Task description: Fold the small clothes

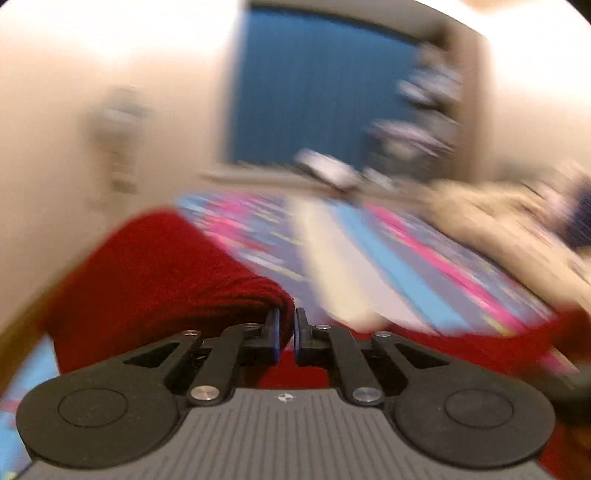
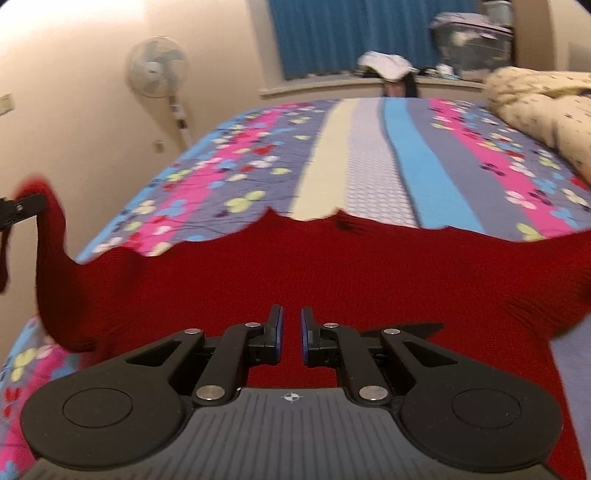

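Left wrist view, heavily motion-blurred. Left claw (image 1: 287,334) is pinching a bunched fold of the red knit garment (image 1: 155,280); red fabric fills the narrow gap between the two fingers and rises in a hump up and to the left of them. More of the same red cloth runs along the lower right of the view. Behind it is the bed with a striped floral bedspread (image 1: 388,254), pink, blue, cream and grey bands. A beige blanket (image 1: 498,218) is heaped at the right. Blue curtain (image 1: 317,88) on the far wall; clutter beside it too blurred to name.

Right wrist view, sharper. Right claw (image 2: 291,336) hovers low over the red knit garment (image 2: 332,269), fingers slightly parted with red showing between them; cannot tell whether they grip any fabric. The garment lies spread wide across the near end of the bedspread (image 2: 369,155), its far edge wavy. At the far left edge the garment is pulled up into a peak held by the left claw (image 2: 22,208), seen only partly. Standing fan (image 2: 157,68) by the left wall, blue curtain (image 2: 351,33) behind, beige blanket (image 2: 543,99) at the right, white cloth (image 2: 386,64) on the ledge past the bed.
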Motion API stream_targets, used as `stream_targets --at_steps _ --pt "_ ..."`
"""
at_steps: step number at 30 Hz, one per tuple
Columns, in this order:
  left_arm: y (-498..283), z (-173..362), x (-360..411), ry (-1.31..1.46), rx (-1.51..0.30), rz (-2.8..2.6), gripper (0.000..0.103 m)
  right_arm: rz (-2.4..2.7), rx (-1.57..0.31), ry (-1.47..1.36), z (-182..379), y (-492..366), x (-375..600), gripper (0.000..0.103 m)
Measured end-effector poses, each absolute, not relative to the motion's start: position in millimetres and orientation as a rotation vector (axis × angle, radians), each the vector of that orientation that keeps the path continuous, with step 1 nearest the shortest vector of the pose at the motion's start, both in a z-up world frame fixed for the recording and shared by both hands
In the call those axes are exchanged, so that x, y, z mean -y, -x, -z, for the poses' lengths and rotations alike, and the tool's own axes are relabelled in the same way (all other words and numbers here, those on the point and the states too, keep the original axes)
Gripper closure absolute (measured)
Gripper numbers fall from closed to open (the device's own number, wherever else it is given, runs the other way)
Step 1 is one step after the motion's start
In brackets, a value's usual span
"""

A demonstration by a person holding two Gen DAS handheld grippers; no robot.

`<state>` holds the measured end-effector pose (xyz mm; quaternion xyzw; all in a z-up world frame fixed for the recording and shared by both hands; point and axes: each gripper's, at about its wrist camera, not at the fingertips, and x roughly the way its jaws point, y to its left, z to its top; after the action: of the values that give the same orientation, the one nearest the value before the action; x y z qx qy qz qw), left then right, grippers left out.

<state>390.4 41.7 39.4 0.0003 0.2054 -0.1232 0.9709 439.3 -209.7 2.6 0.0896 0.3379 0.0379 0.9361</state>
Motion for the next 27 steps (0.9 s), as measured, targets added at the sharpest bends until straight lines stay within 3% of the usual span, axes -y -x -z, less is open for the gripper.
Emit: stream_targets --at_steps 4,6,9,17,19,21,27 --pt "-378.2 -11.3 18.9 -0.114 -0.560 0.458 0.095 0.038 -0.728 -0.252 5.9 -446.1 232.3 0.093" --pt "-374.1 -13.6 22.5 -0.130 -0.563 0.473 0.089 0.079 -0.732 -0.286 8.5 -448.5 242.9 0.093" --pt "-368.9 -36.3 -6.9 -0.063 -0.520 0.377 0.072 0.105 -0.725 -0.333 10.3 -451.0 256.3 0.093" --pt "-381.6 -58.5 -90.8 0.111 -0.645 0.008 0.071 -0.008 -0.701 -0.406 8.5 -452.1 257.5 0.093" --pt "-383.9 -39.9 -93.8 0.121 -0.654 -0.004 0.071 -0.049 -0.696 -0.396 8.6 -452.6 250.6 0.087" --pt "-400.1 -16.0 -95.1 0.127 -0.770 -0.035 0.071 -0.095 -0.697 -0.366 9.1 -452.8 240.9 0.068" --pt "-428.6 6.8 -106.3 0.181 -0.842 -0.031 0.058 -0.195 -0.686 -0.233 12.7 -455.5 208.7 0.058"
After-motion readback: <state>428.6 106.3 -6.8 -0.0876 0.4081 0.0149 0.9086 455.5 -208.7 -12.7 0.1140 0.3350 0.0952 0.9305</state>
